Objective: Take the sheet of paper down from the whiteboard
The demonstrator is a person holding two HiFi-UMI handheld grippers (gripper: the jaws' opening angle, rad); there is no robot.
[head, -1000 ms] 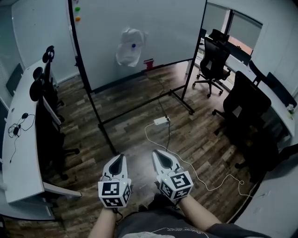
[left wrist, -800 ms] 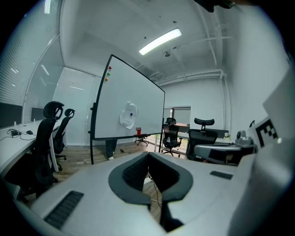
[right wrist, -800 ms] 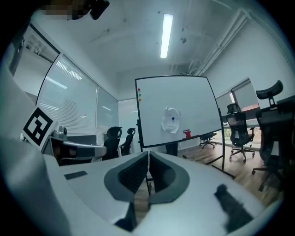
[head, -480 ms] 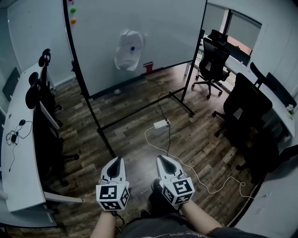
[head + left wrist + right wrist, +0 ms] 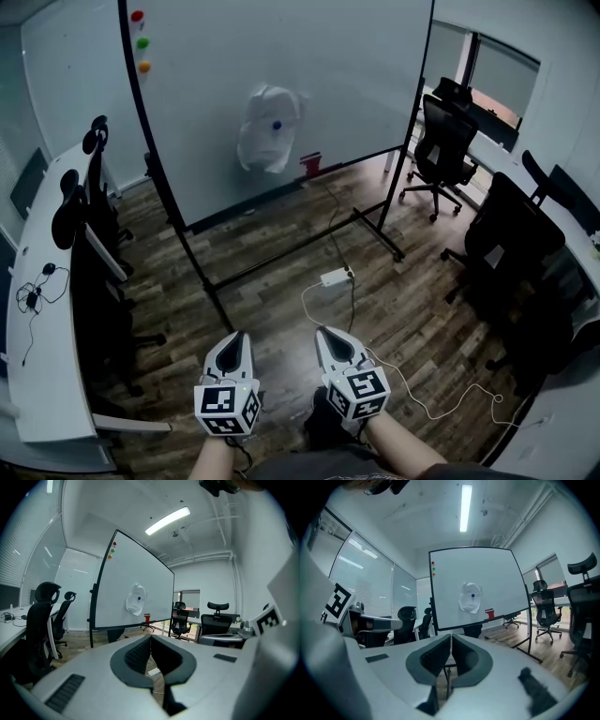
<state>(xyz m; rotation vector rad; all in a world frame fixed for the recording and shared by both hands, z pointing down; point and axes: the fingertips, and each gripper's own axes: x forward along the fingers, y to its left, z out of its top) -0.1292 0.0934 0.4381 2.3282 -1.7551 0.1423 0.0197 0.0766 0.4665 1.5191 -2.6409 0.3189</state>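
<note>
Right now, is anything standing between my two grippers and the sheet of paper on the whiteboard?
Nothing visible blocks the left gripper or right gripper from the paper, which hangs on the whiteboard straight ahead. Only low things lie on the floor between: the stand's bar and a power strip.

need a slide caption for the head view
Left gripper and right gripper, both shut, face a whiteboard holding a sheet of paper.

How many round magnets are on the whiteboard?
4: red, green and orange in a column at the whiteboard's upper left, and a blue one pinning the sheet of paper. None seem hidden.
</note>
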